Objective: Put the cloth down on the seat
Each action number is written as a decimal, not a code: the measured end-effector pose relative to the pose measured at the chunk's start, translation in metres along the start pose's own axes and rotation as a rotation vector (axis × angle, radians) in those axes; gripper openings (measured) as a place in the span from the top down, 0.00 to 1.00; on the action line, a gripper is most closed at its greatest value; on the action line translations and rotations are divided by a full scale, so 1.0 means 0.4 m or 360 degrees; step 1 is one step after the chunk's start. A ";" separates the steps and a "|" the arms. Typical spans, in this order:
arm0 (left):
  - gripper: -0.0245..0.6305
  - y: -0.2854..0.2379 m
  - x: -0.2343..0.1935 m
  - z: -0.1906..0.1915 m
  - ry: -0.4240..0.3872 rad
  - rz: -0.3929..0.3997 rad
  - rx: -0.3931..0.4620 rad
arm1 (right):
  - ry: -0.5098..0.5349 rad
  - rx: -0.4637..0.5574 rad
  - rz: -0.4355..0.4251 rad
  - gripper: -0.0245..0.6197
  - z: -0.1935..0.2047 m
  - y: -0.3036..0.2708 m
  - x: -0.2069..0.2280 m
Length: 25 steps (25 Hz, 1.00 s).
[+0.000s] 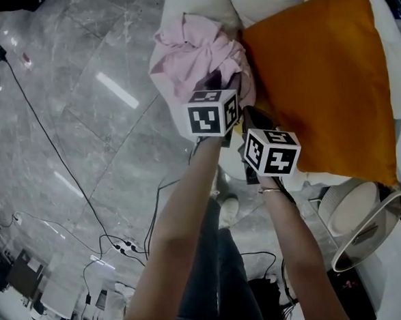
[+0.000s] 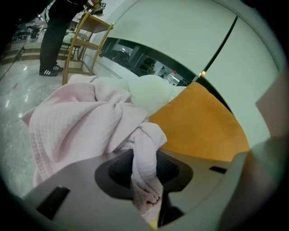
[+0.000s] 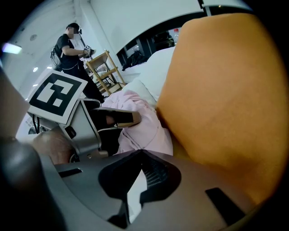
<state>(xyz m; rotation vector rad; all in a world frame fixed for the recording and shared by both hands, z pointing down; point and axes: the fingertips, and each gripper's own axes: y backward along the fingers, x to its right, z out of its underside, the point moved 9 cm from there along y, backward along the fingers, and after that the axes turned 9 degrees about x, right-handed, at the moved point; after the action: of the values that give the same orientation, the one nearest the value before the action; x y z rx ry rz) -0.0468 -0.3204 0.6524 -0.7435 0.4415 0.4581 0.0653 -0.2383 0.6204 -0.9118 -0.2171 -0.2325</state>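
From the head view, both arms reach forward over a grey marble floor (image 1: pixel 80 103) strewn with black cables (image 1: pixel 56 152). The left gripper (image 1: pixel 215 81) is buried in a bunched pink cloth (image 1: pixel 193 54), which lies heaped on the front edge of the white seat (image 1: pixel 200 4), touching the orange cushion (image 1: pixel 325 79) beside it. The right gripper (image 1: pixel 251 115) hangs just beside the left one, against the cushion's near edge.

In the left gripper view, a twisted strand of the cloth runs straight down between the jaws, which are clamped on it. How hard the pads press is difficult to judge from here. The rest of the cloth spreads out to the left on the seat, with the cushion leaning to the right. A wooden chair (image 2: pixel 83 40) and a standing person (image 2: pixel 53 36) are far behind.

In the right gripper view, the jaws meet at their tips with nothing between them. They point at the spot where cloth and cushion touch, and the left gripper's marker cube (image 3: pixel 56 97) sits close at the left.
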 end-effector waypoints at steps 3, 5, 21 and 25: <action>0.77 0.003 0.001 0.003 -0.0004 -0.0010 -0.0011 | -0.0003 0.0001 0.0013 0.95 0.000 0.009 0.002; 0.76 0.007 0.005 0.005 -0.0012 -0.0018 -0.0025 | -0.0004 0.0004 0.0021 0.95 0.001 0.019 0.003; 0.68 0.103 0.057 0.008 0.0086 -0.0112 0.0093 | 0.0034 0.0085 0.0007 0.95 -0.032 0.135 0.004; 0.68 0.151 0.076 0.016 0.0142 -0.0094 0.0140 | 0.0038 0.0127 -0.0003 0.95 -0.042 0.184 0.003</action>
<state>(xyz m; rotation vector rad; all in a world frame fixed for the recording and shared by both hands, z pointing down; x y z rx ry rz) -0.0531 -0.2695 0.6080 -0.6918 0.5184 0.3490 0.0892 -0.2082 0.5553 -0.8296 -0.2038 -0.2349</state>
